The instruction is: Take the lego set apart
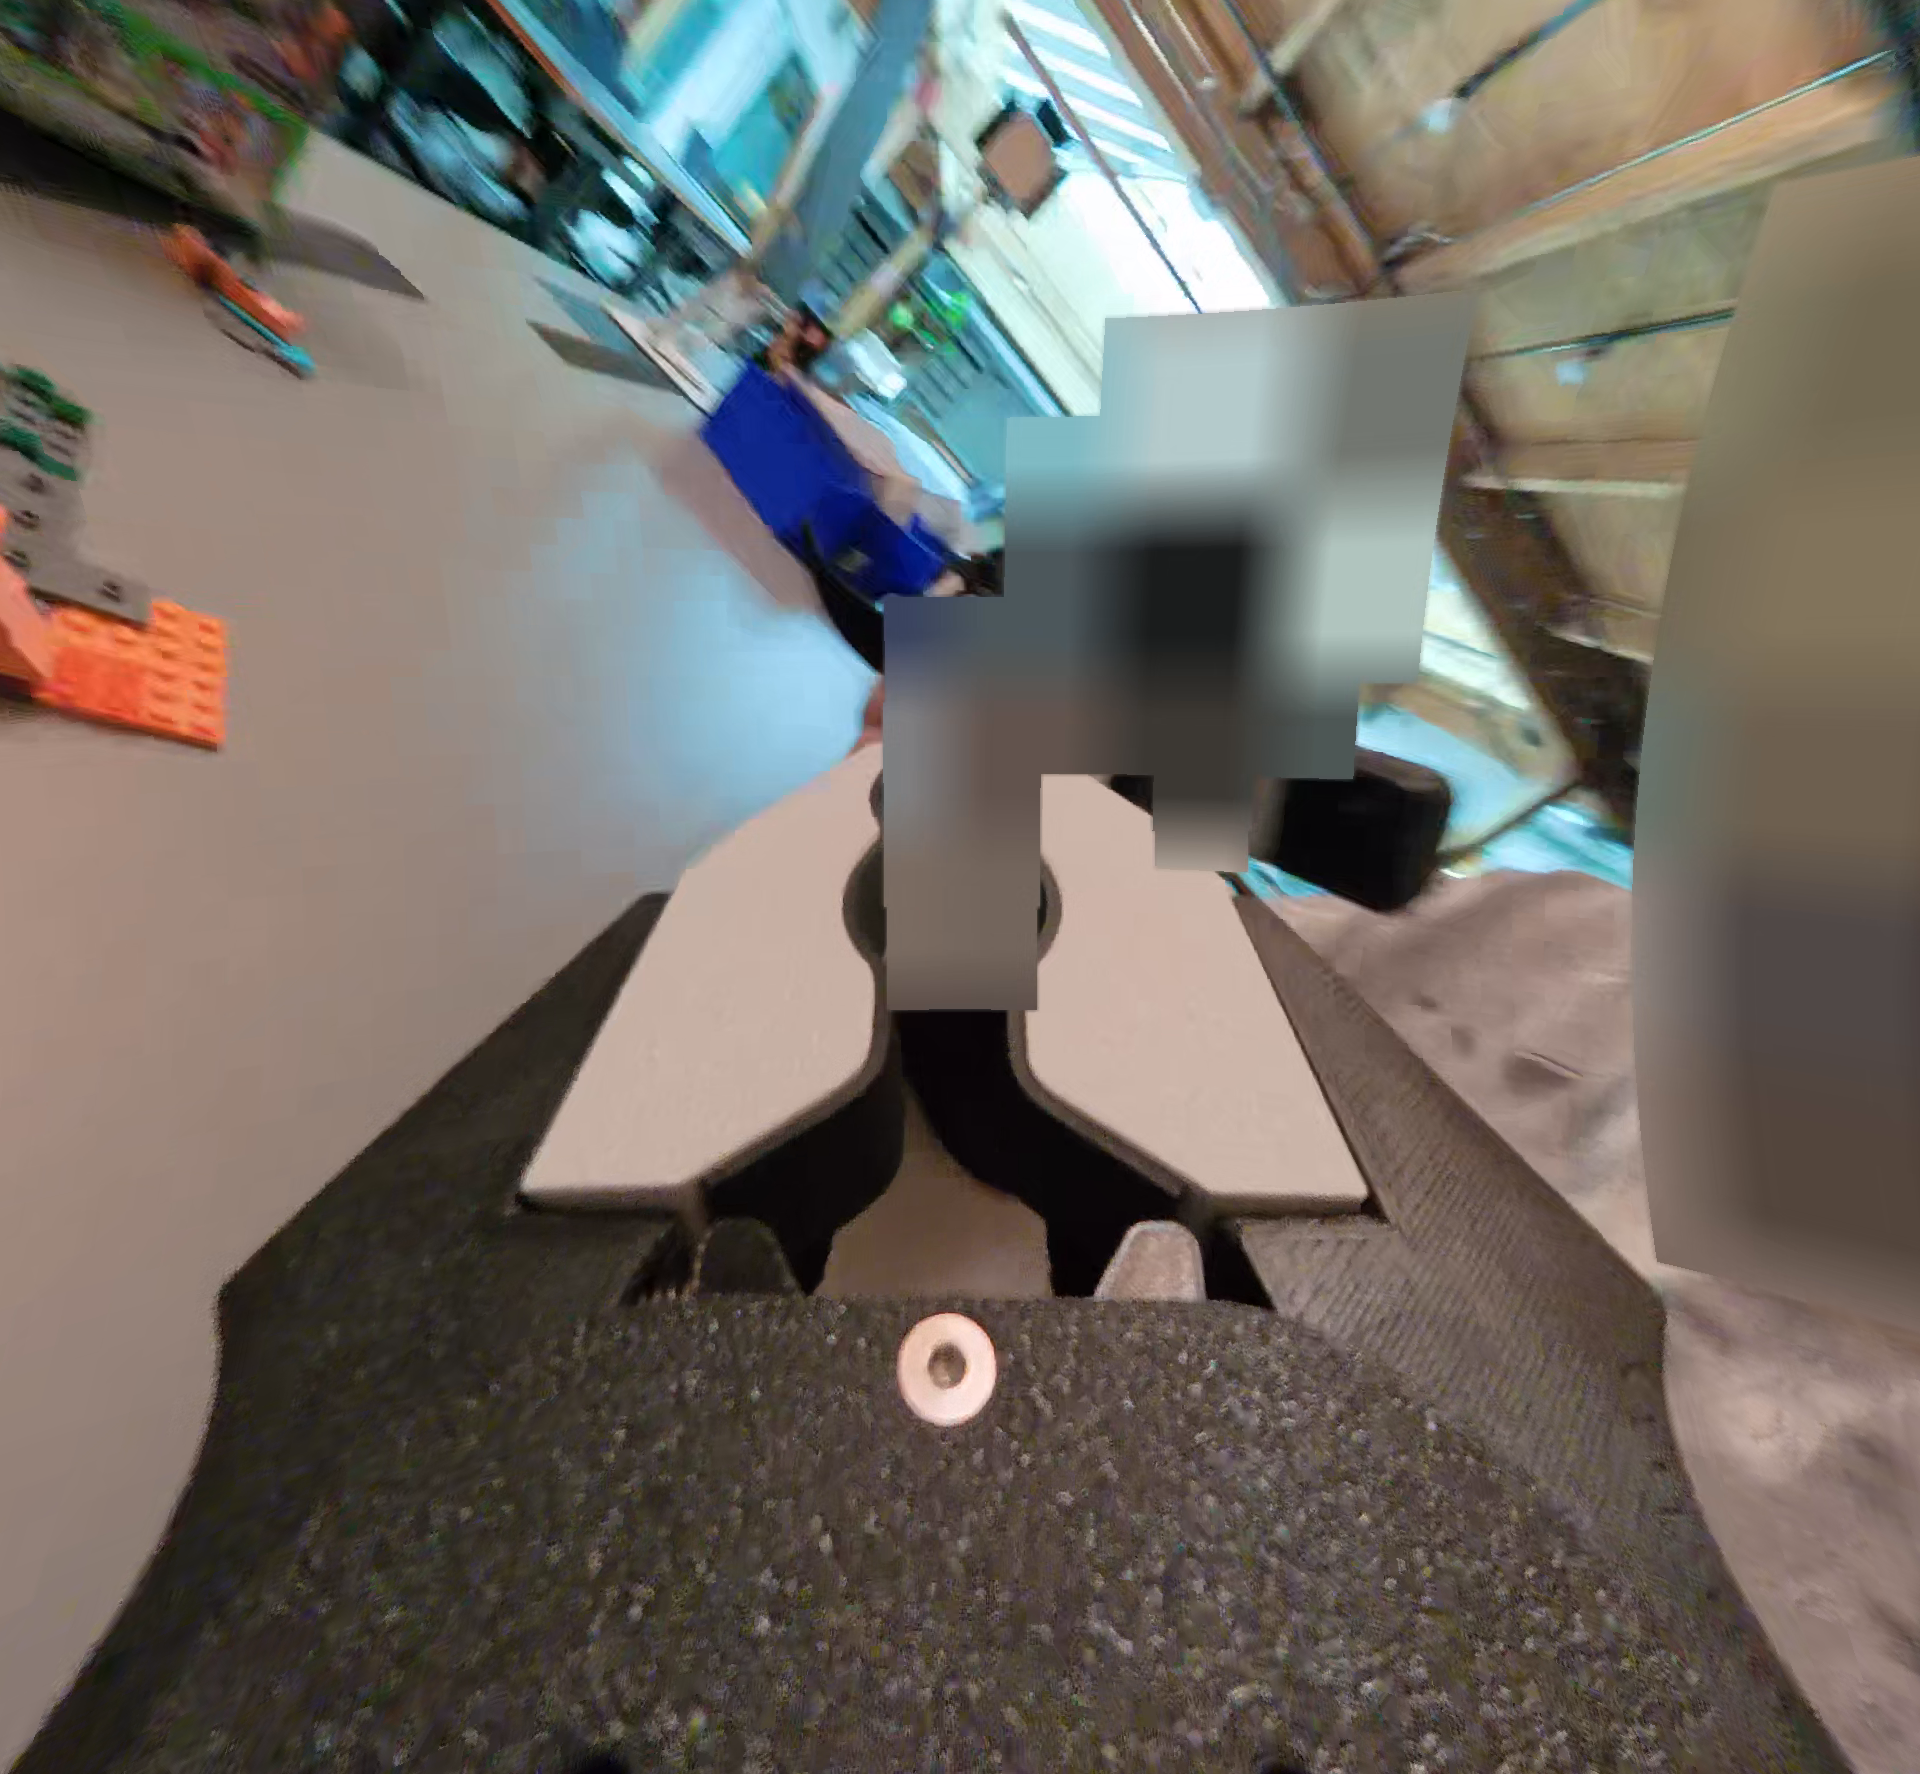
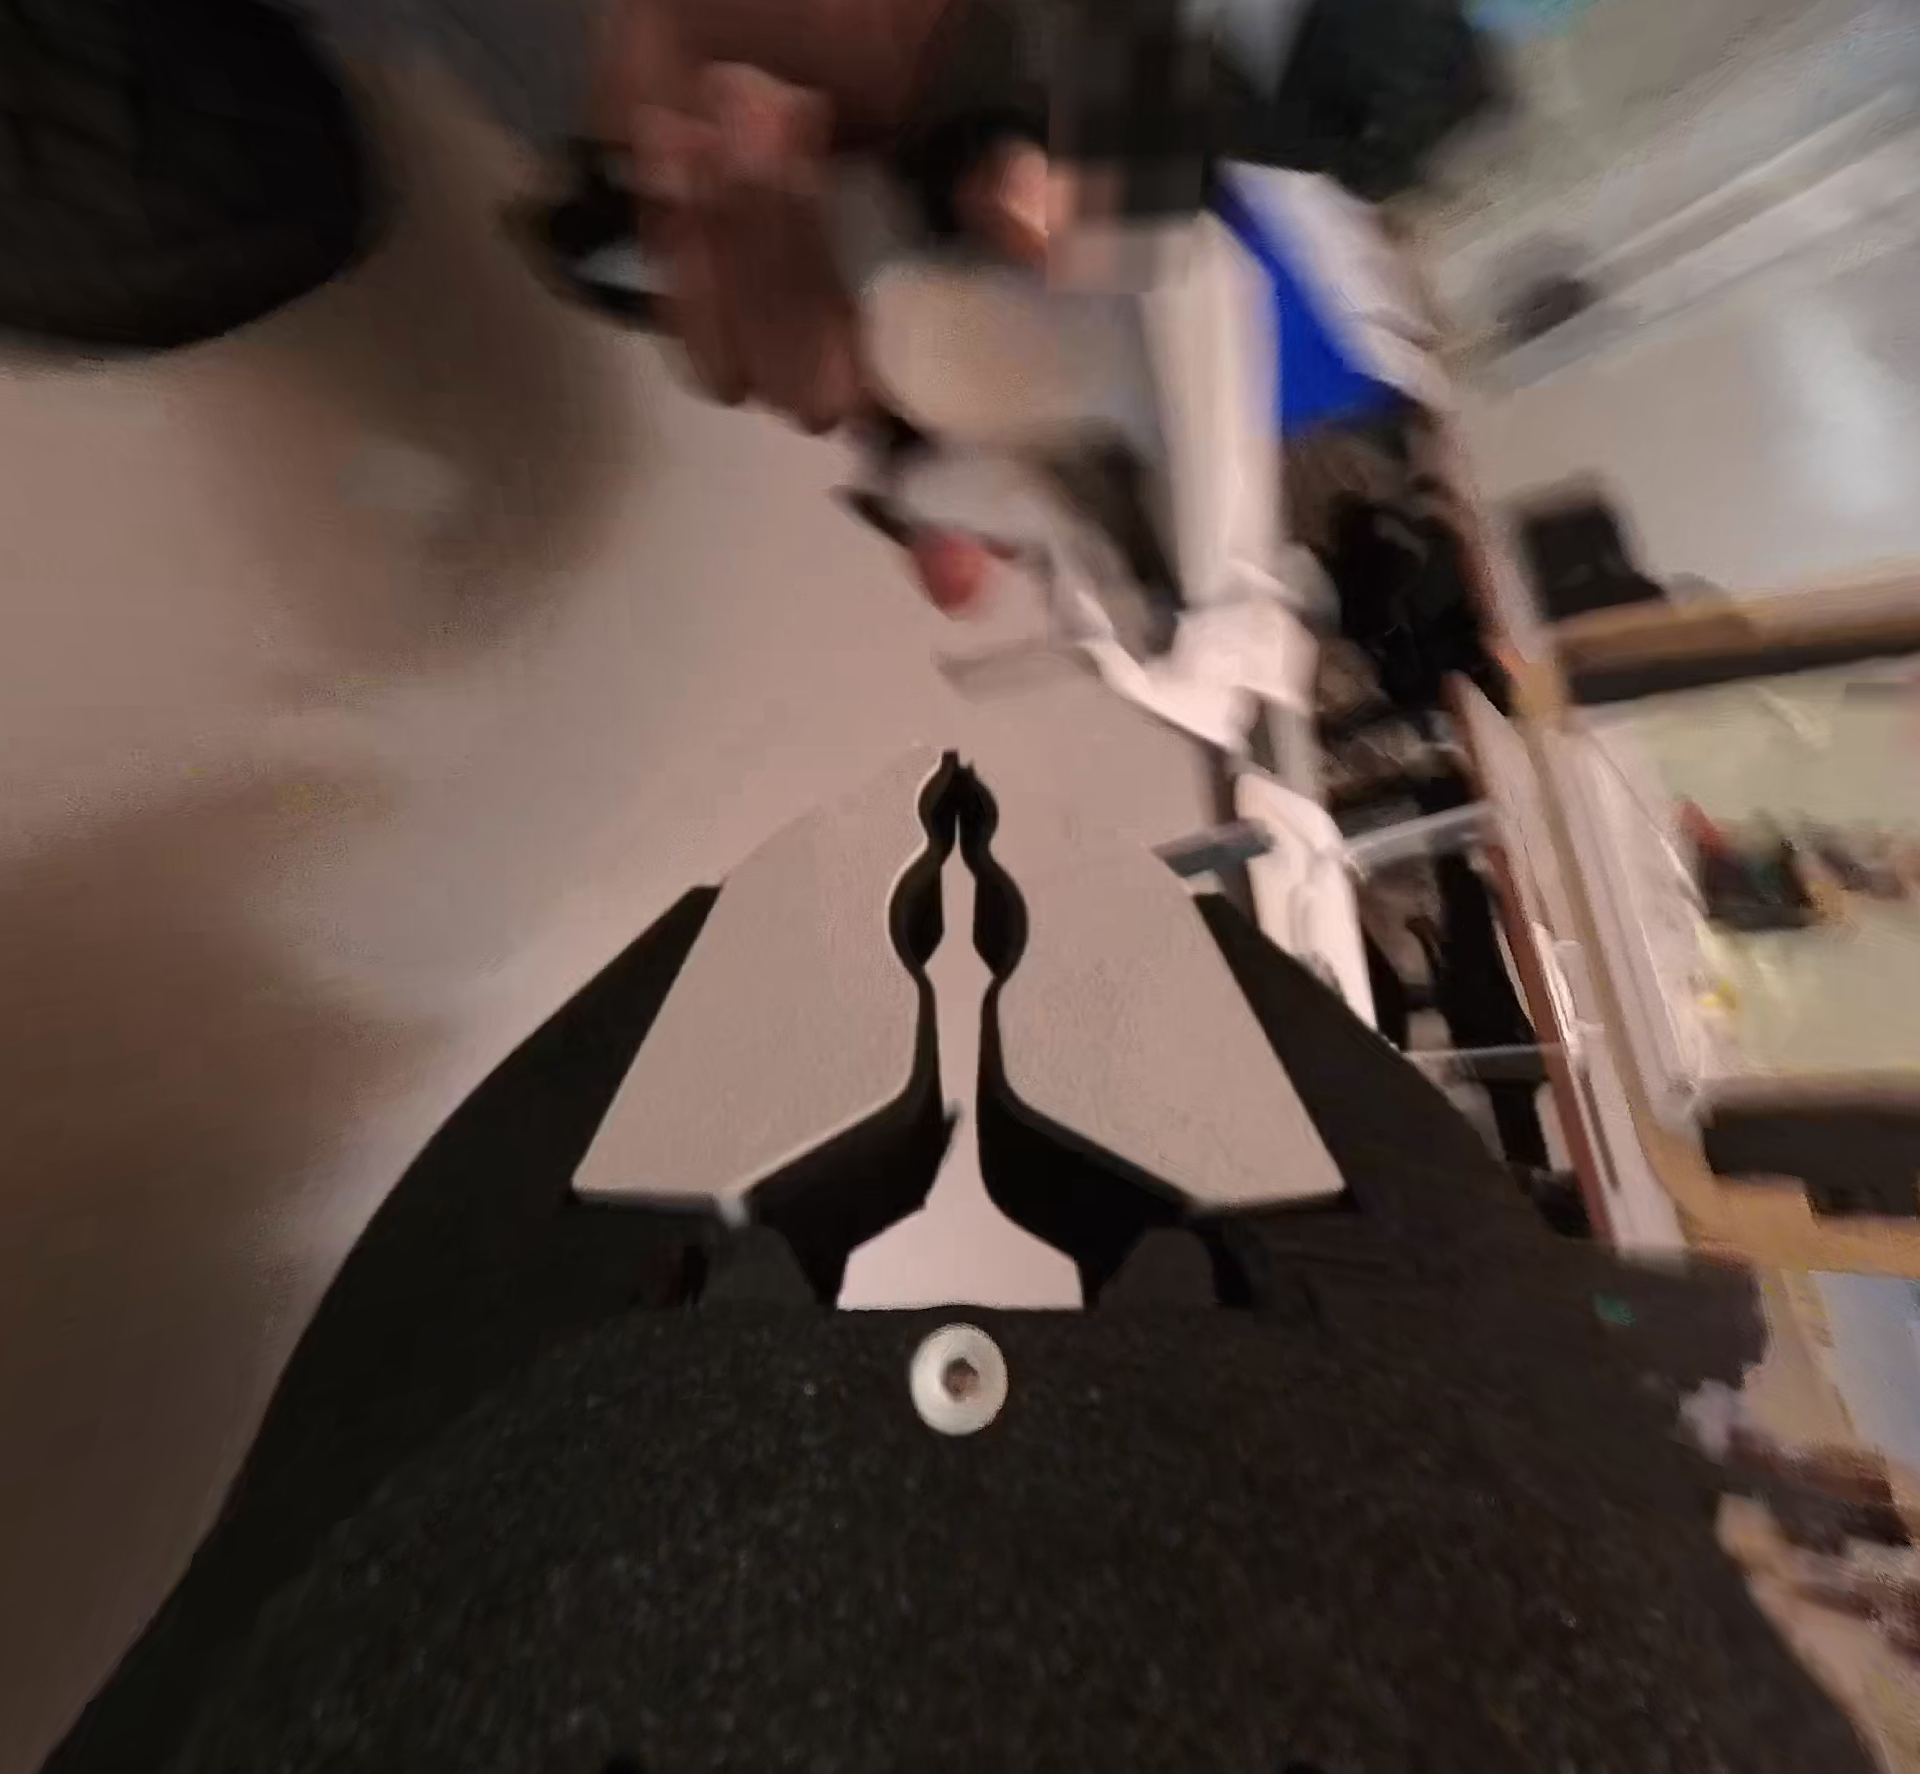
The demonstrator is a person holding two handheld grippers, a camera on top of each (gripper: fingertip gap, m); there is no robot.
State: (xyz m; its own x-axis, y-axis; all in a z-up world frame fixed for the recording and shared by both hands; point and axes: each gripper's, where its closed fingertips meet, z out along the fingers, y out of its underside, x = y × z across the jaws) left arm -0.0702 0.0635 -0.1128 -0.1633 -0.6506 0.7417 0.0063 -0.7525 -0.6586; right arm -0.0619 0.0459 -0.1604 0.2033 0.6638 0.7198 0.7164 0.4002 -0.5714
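Note:
The lego set (image 1: 125, 664) lies on the grey table (image 1: 436, 644) at the far left of the left wrist view, an orange plate with a grey plate and green pieces on it. My left gripper (image 1: 961, 779) is raised off to its right. Its jaws are slightly apart and a blurred patch hides the tips. In the right wrist view the left gripper (image 2: 914, 519) is blurred, held by a hand (image 2: 790, 114), with a small reddish piece (image 2: 951, 571) at its tips. My right gripper (image 2: 956, 768) is shut and empty above the table.
A small orange and teal lego piece (image 1: 244, 301) lies farther back on the table. A colourful box (image 1: 114, 62) stands at the back left. A blue bin (image 1: 800, 488) and shelves (image 2: 1714, 644) lie beyond the table edge. Grey cloth (image 1: 1475, 1049) is on the right.

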